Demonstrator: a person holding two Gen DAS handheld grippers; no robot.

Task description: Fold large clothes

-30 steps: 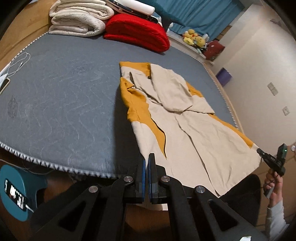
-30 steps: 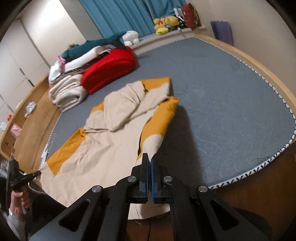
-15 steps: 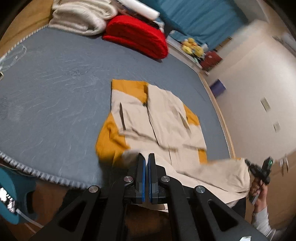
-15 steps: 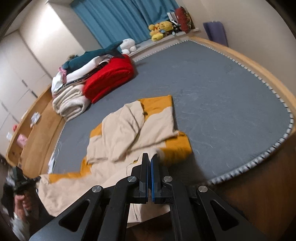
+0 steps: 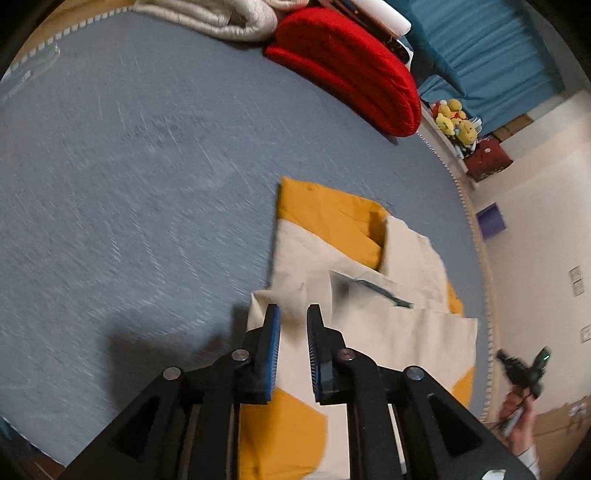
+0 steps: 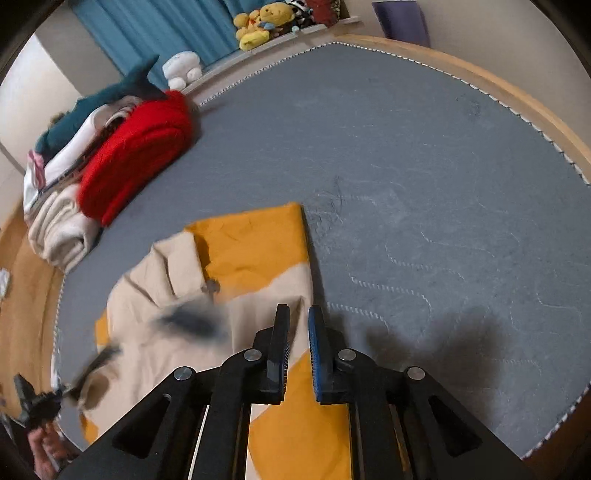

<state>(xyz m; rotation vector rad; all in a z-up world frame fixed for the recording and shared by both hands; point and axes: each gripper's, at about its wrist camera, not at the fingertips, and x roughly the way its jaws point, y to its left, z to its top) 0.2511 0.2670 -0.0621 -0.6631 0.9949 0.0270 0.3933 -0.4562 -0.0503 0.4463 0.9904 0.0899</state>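
Grey quilted fabric covers the mattress [image 5: 122, 192], by far the largest thing in view, and broad bare stretches of it are seen left of the left gripper's jaws and right of the right gripper's jaws. Its piped edge [image 6: 480, 88] is bordered by a pale wooden frame [image 6: 535, 114] in the right wrist view. A teal curtain [image 5: 491, 48] is seen far beyond the jaws.

The beige-and-mustard garment [image 5: 369, 295] lies folded over itself on the mattress, directly ahead of and beneath both pairs of jaws. In the left wrist view its straight left edge runs just ahead of the left finger, and its doubled lower panel extends to the right of the jaws. In the right wrist view its straight right edge [image 6: 308, 258] is lined up almost with the gap between the jaws. A dark printed mark [image 5: 380, 291] shows on the beige cloth, but it is blurred and nothing can be read.

A red folded blanket [image 5: 354, 70] and a cream rolled blanket [image 6: 62, 232] are stacked far ahead, well apart from the garment. Yellow plush toys [image 6: 258, 26] sit at the far edge.

The left gripper [image 5: 293, 314] is seen with its blue-padded jaws apart, nothing between them. The right gripper [image 6: 297, 314] is likewise parted and empty.
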